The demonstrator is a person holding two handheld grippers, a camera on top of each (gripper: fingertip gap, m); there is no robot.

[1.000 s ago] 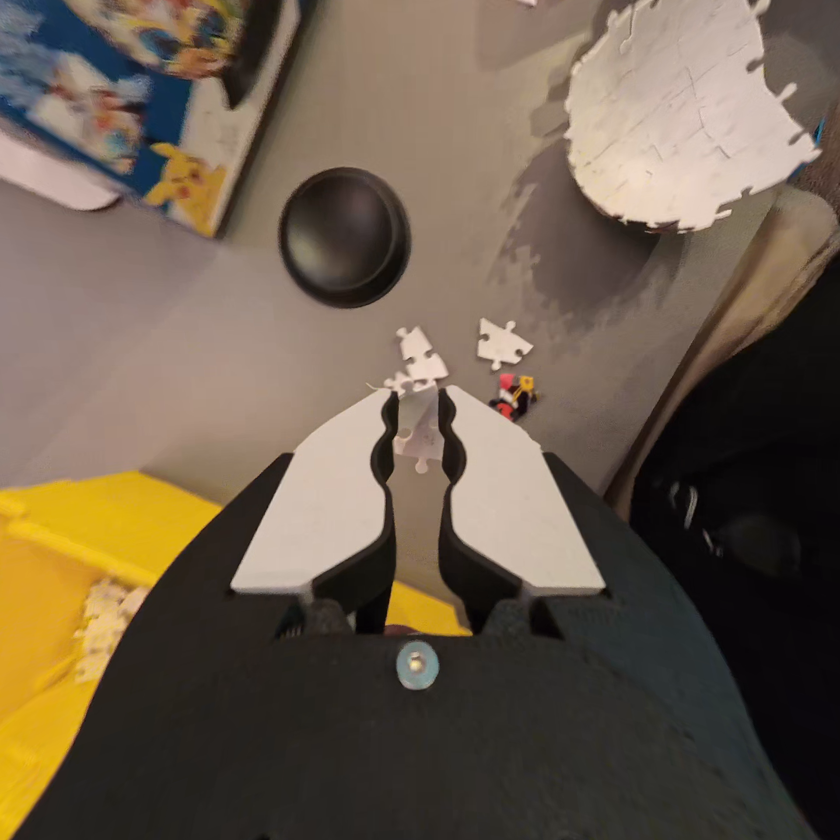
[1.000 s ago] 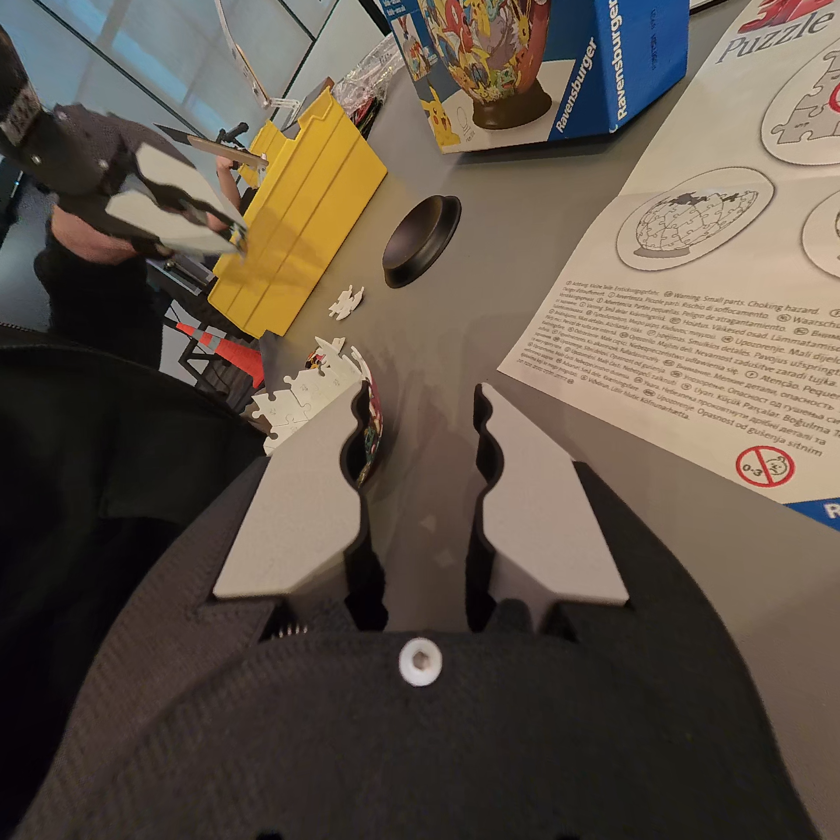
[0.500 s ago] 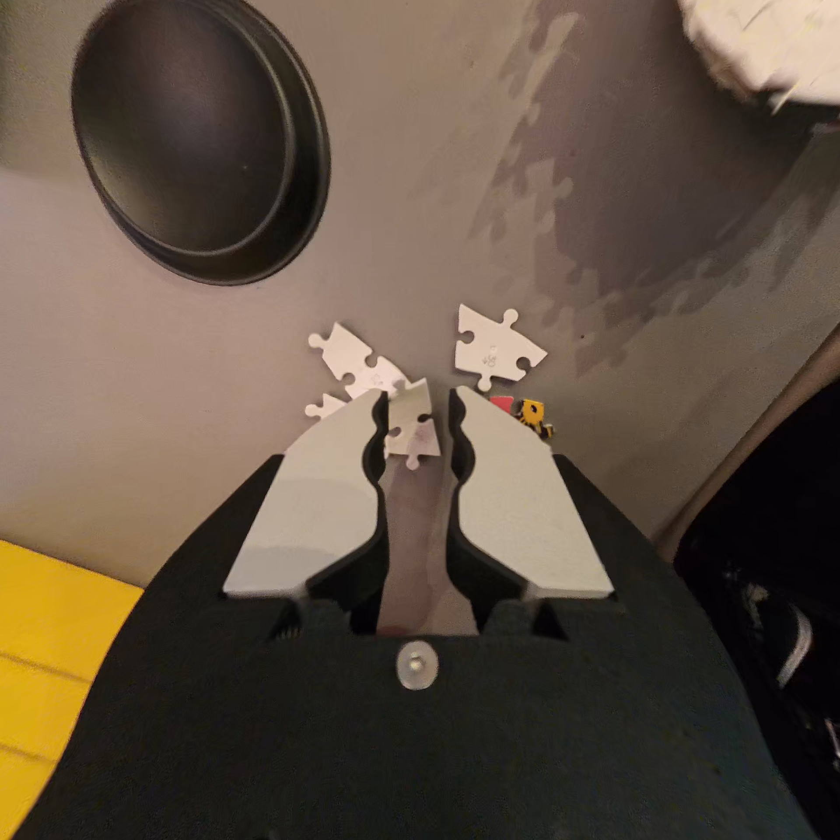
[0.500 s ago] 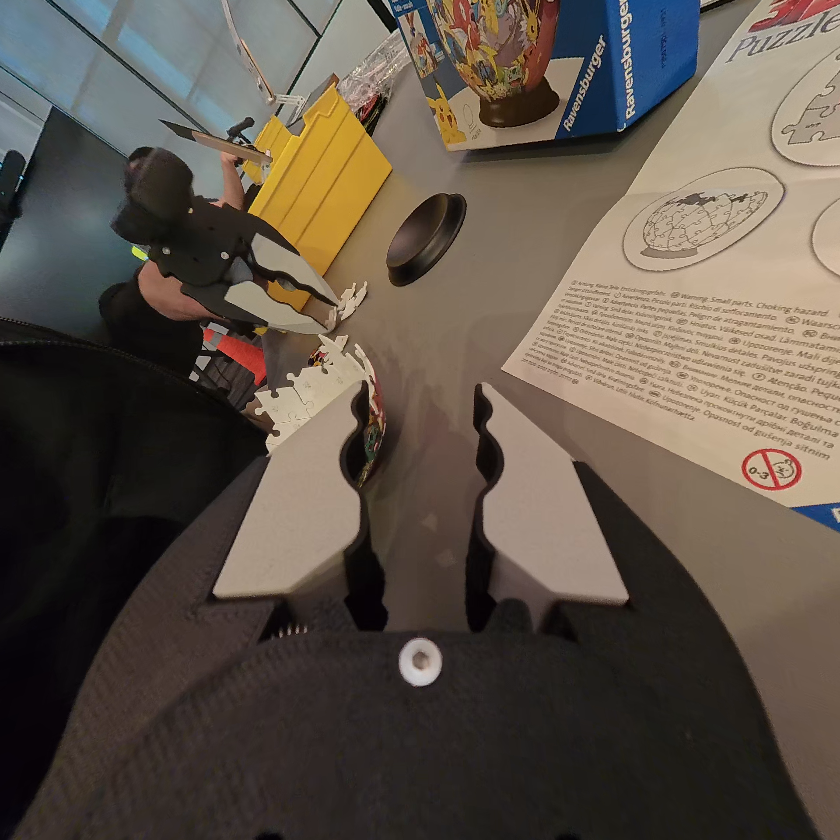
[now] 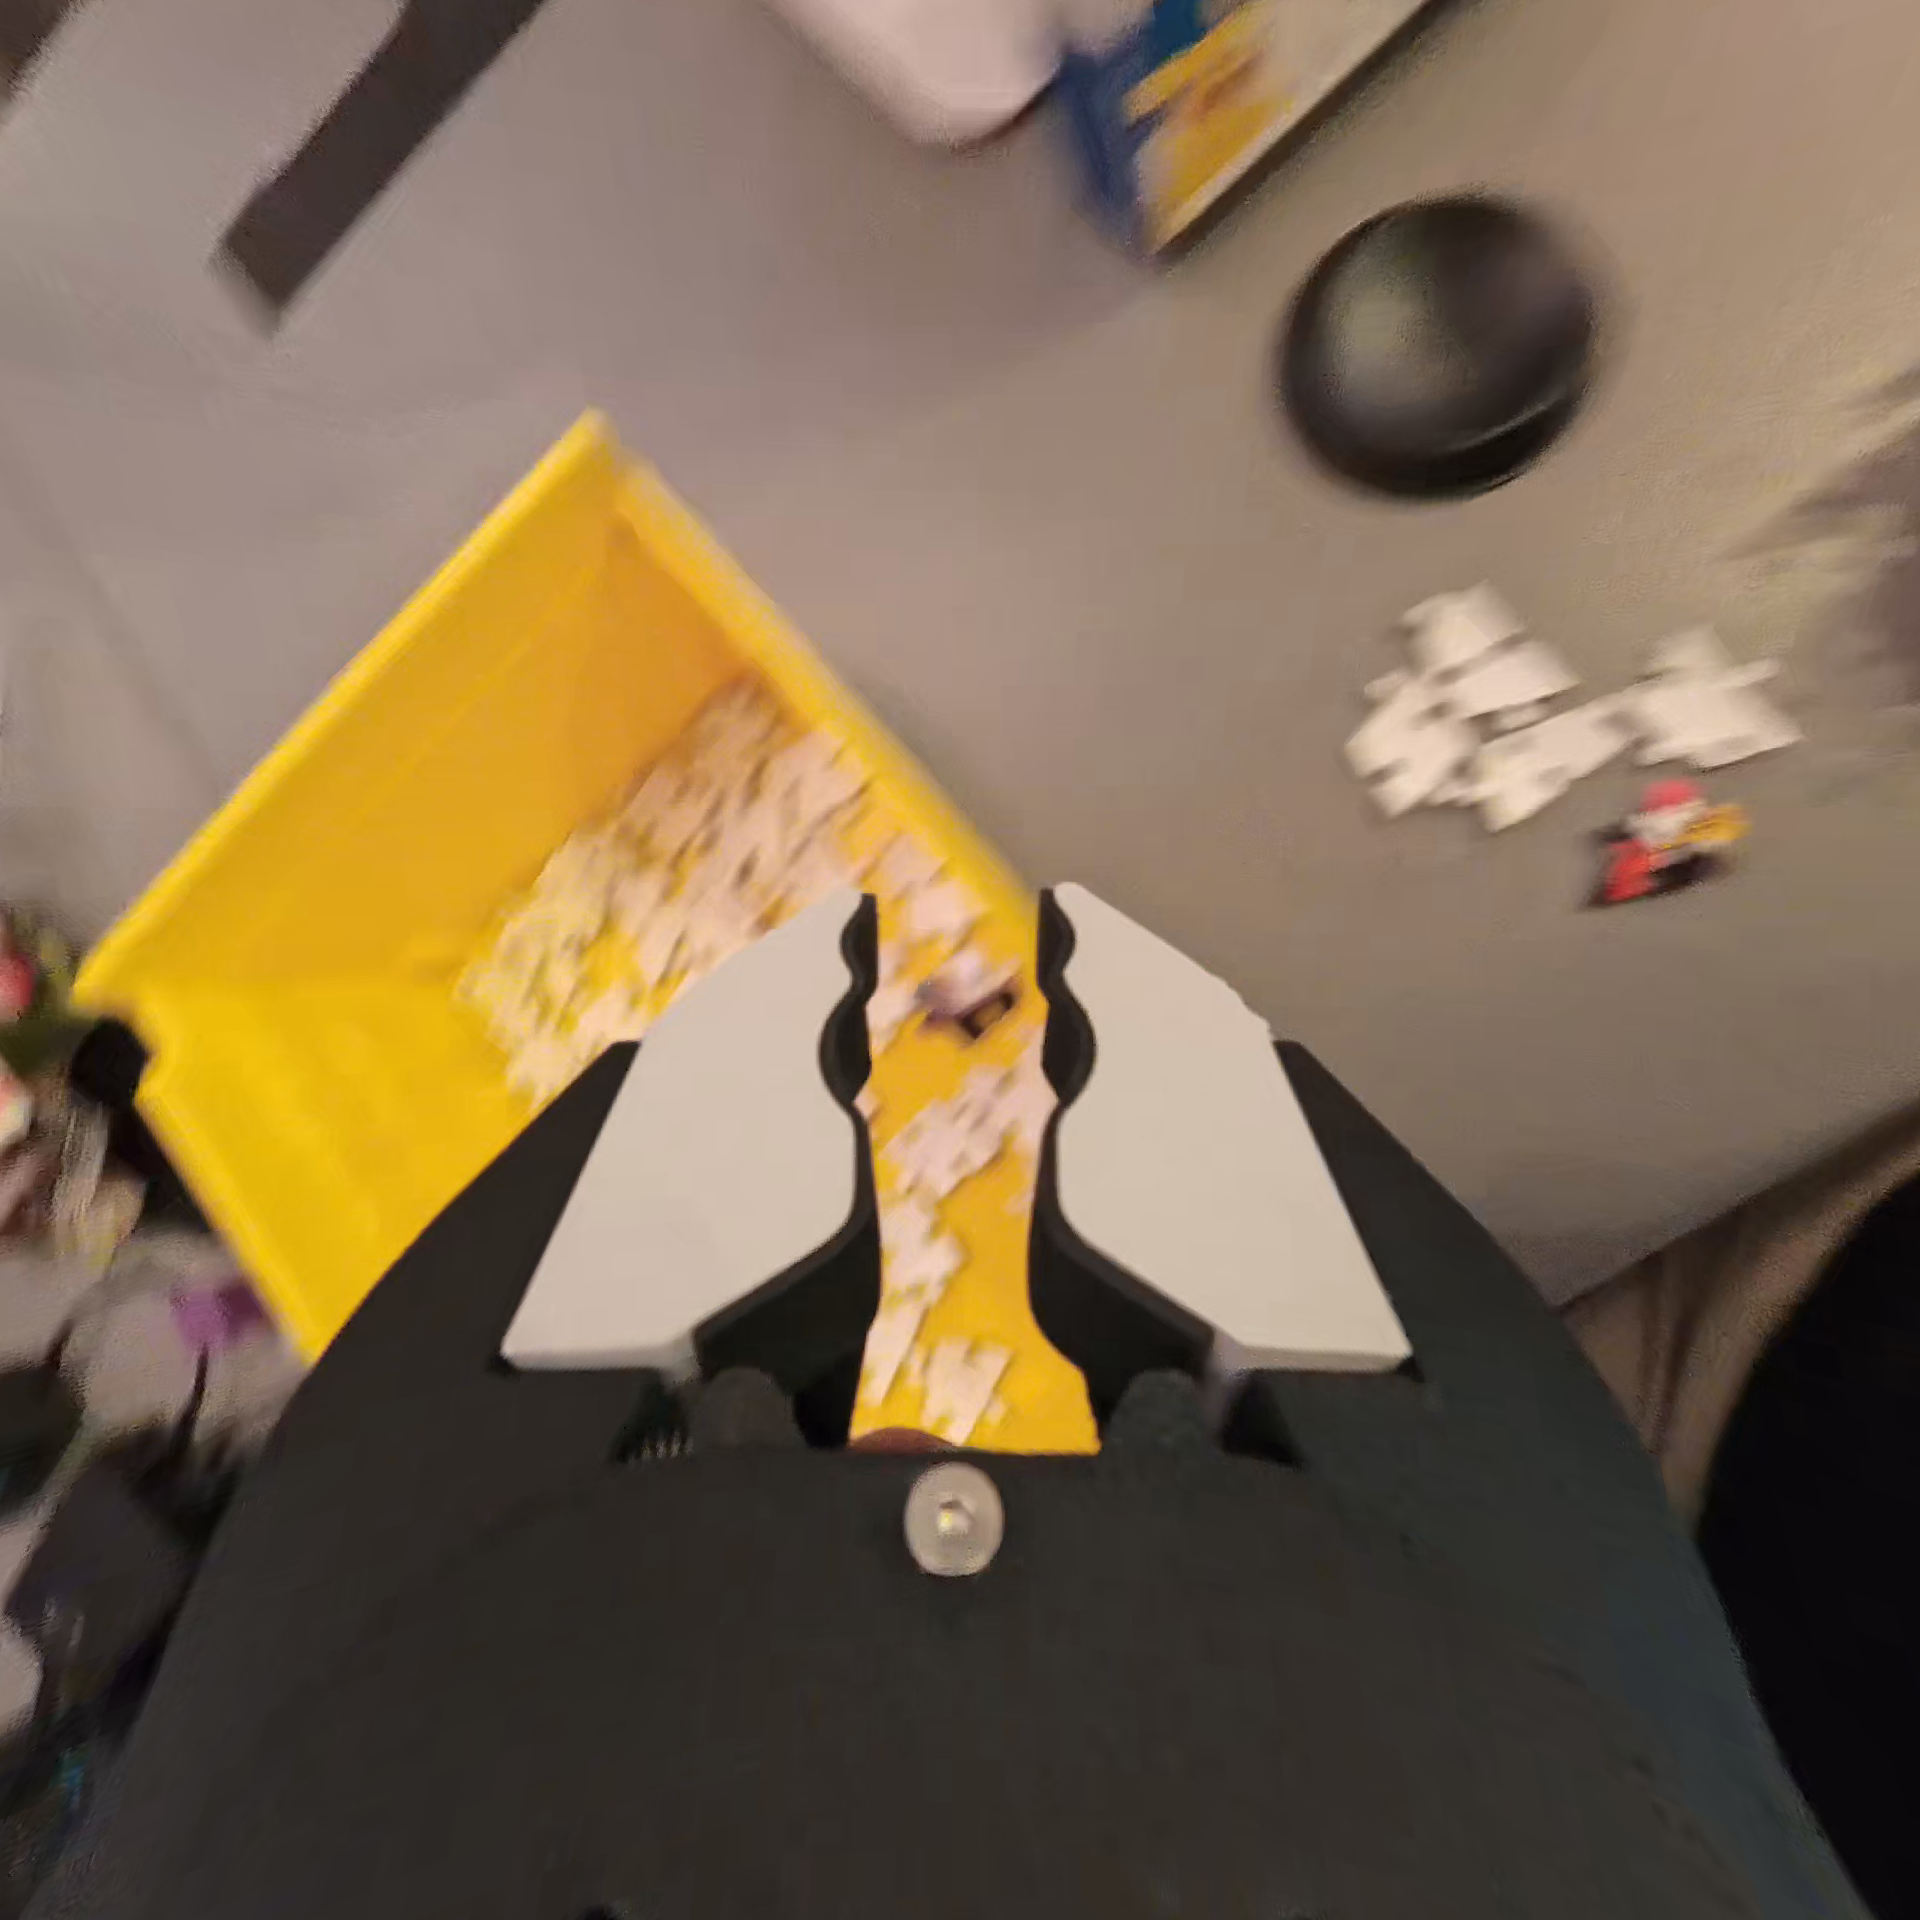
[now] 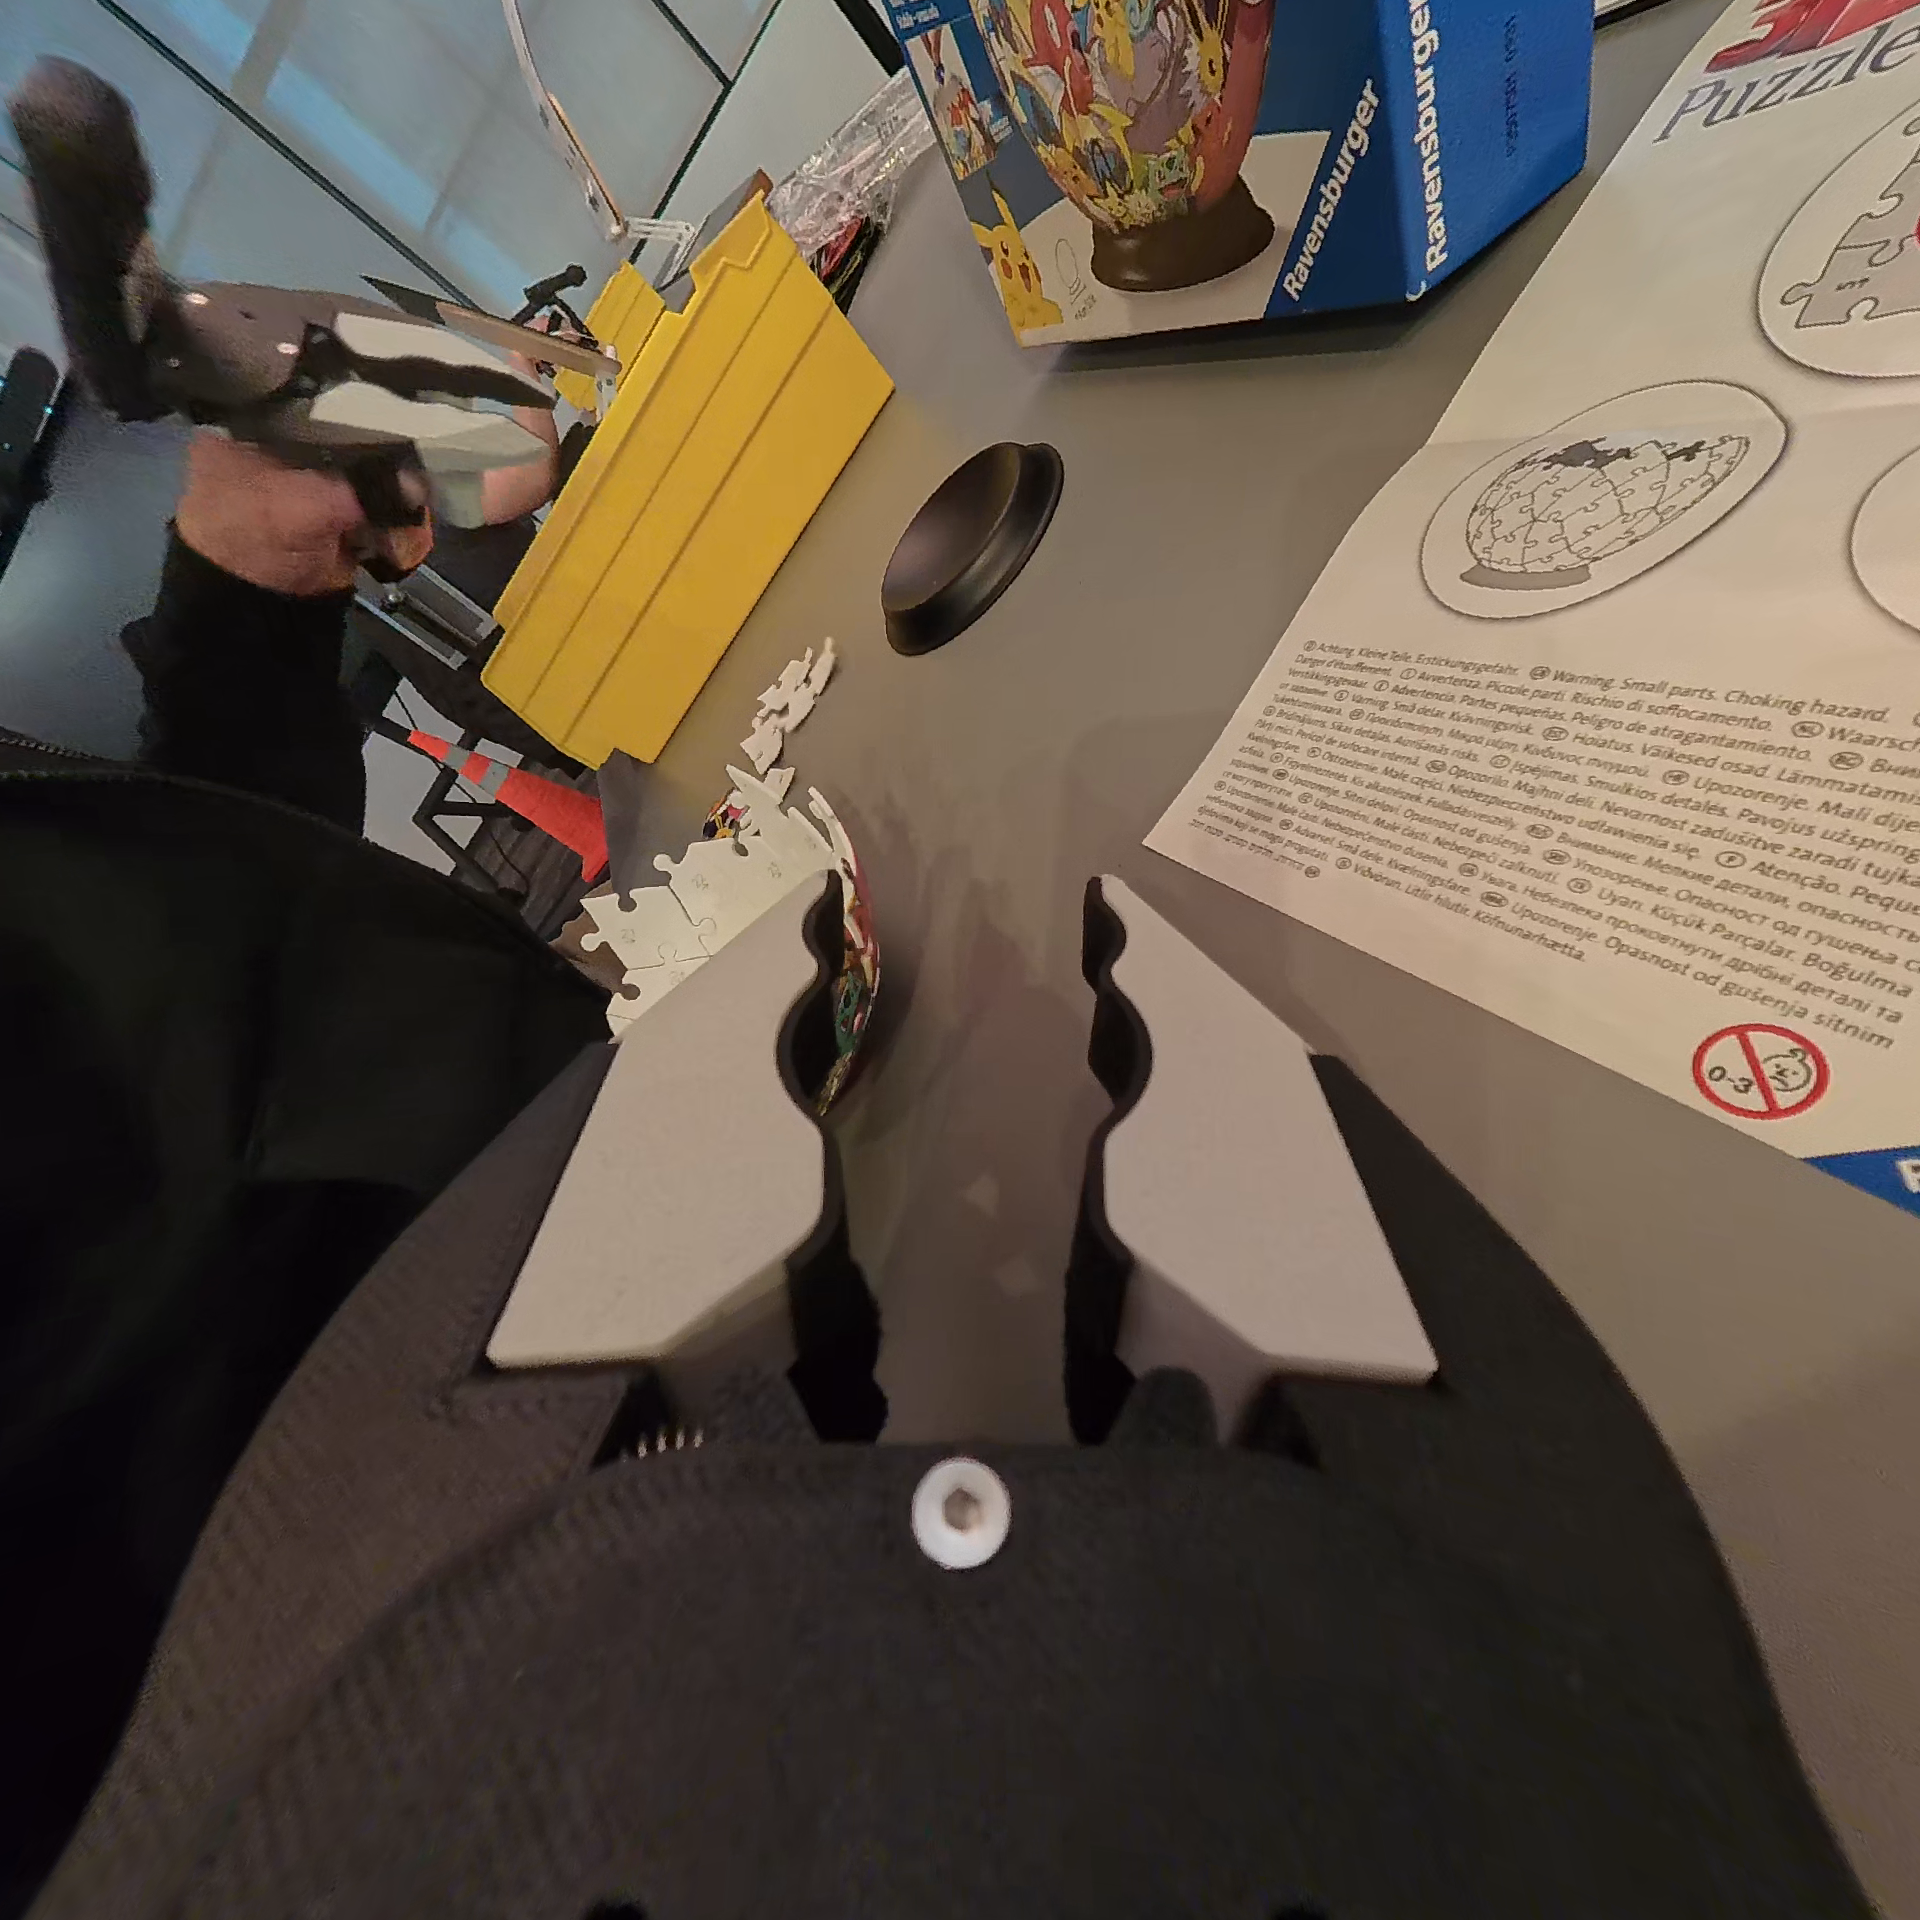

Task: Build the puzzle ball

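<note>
My left gripper (image 5: 956,914) is open and empty, hovering over the yellow bin (image 5: 364,675) that holds several white puzzle pieces (image 5: 707,831); this view is blurred. It also shows in the right wrist view (image 6: 540,421), raised above the bin (image 6: 707,499). My right gripper (image 6: 966,904) is open and empty, low over the grey table. The partly built ball shell (image 6: 727,883), white inside and coloured outside, lies just left of its left finger. A few loose white pieces (image 5: 1538,727) and a coloured piece (image 5: 1662,852) lie on the table right of the bin.
A black round stand (image 6: 971,551) sits past the loose pieces (image 6: 795,696). The blue puzzle box (image 6: 1247,156) stands at the back. A paper instruction sheet (image 6: 1558,675) covers the right side. A hand in a dark sleeve (image 6: 281,530) holds the left gripper. Across from one pair of fingers to the other is roughly 40 cm.
The left gripper set its white piece down among the loose pieces, opened, then swung left and up over the yellow bin. The right gripper has not moved.
</note>
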